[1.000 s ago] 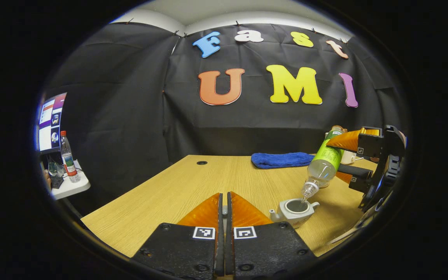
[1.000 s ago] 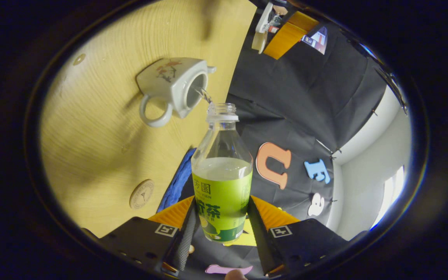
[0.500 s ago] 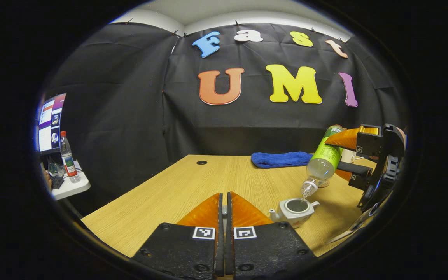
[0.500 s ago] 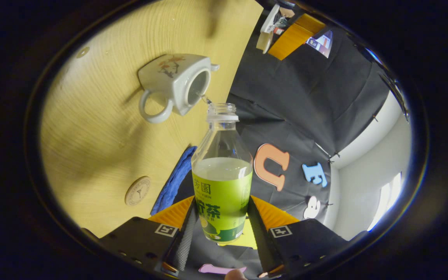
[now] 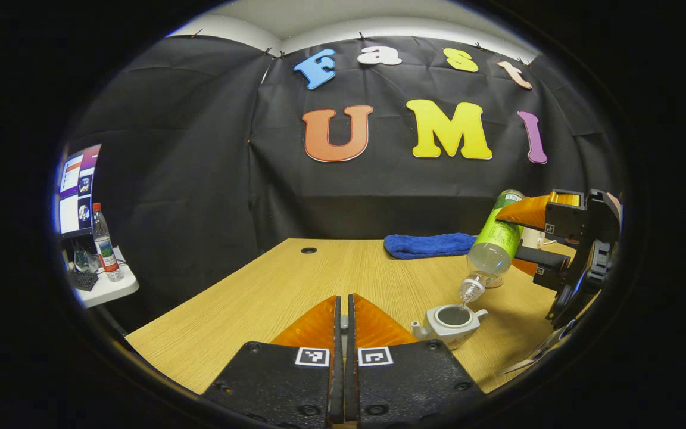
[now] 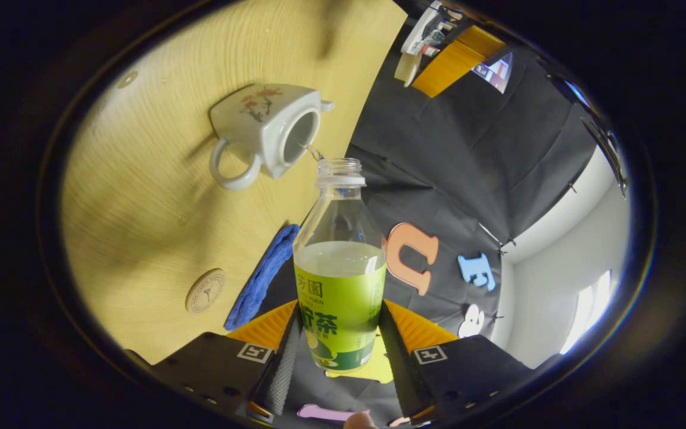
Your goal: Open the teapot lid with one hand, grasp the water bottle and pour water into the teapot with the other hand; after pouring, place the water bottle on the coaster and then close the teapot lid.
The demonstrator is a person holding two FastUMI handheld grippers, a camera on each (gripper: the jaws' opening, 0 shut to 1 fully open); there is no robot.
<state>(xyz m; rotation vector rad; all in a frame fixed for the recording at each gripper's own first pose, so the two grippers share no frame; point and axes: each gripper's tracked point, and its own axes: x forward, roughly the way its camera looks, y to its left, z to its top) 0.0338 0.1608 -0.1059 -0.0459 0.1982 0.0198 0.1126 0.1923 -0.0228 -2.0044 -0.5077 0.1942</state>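
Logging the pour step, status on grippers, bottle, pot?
Right hand-held gripper shut on bottle, tipped over open teapot. Left hand-held gripper shut, contents hidden. Coaster free.

I see a blue towel [image 5: 430, 245] at the table's [image 5: 295, 286] far edge, about 1 o'clock. At 9 o'clock: side shelf [image 5: 106, 287] with bottle [image 5: 104, 241], monitor [image 5: 76, 188] above it.

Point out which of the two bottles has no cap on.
The green-labelled water bottle clamped in the right gripper, tilted over the teapot. The bottle on the side table stands upright with its red cap on.
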